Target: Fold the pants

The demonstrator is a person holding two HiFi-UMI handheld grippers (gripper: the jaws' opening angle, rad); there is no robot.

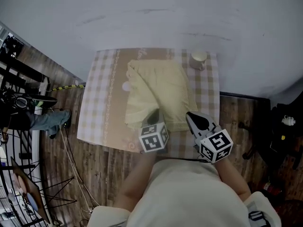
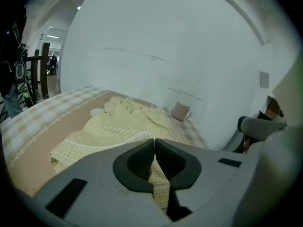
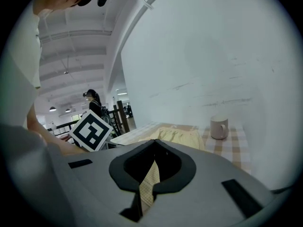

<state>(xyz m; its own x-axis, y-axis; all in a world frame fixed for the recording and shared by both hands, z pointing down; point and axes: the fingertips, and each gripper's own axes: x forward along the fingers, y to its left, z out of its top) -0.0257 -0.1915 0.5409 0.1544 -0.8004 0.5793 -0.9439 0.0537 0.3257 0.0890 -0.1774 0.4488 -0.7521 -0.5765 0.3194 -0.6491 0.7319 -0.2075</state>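
- The pale yellow checked fabric pants (image 1: 158, 91) lie on the right half of the table with a beige and white checked cloth (image 1: 97, 112). They run from the far edge to the near edge.
- The left gripper (image 1: 152, 117) is closed, its jaws pinching a strip of the yellow fabric at the near hem. Its own view shows the cloth caught between the dark pads (image 2: 137, 160).
- The right gripper (image 1: 191, 117) is likewise clamped on the fabric, at the near right corner. A narrow band of checked cloth runs up between its jaws in the right gripper view.
- The garment looks already narrowed into a rough rectangle, with a raised crease running from far left to the near middle. That suggests one fold is made, though I cannot tell how many layers lie there.
- What seems left is to carry the held near edge to the far edge and smooth the result. No such cross fold shows yet.
- A cream ceramic mug (image 1: 198, 59) stands at the far right corner of the table, just beside the far end of the pants. It is the one thing that could be knocked if the hem is swung that way.
- Left of the table, well apart, cables and dark metal stands (image 1: 19, 174) crowd the brown plank floor (image 1: 109, 169), clear of the work.
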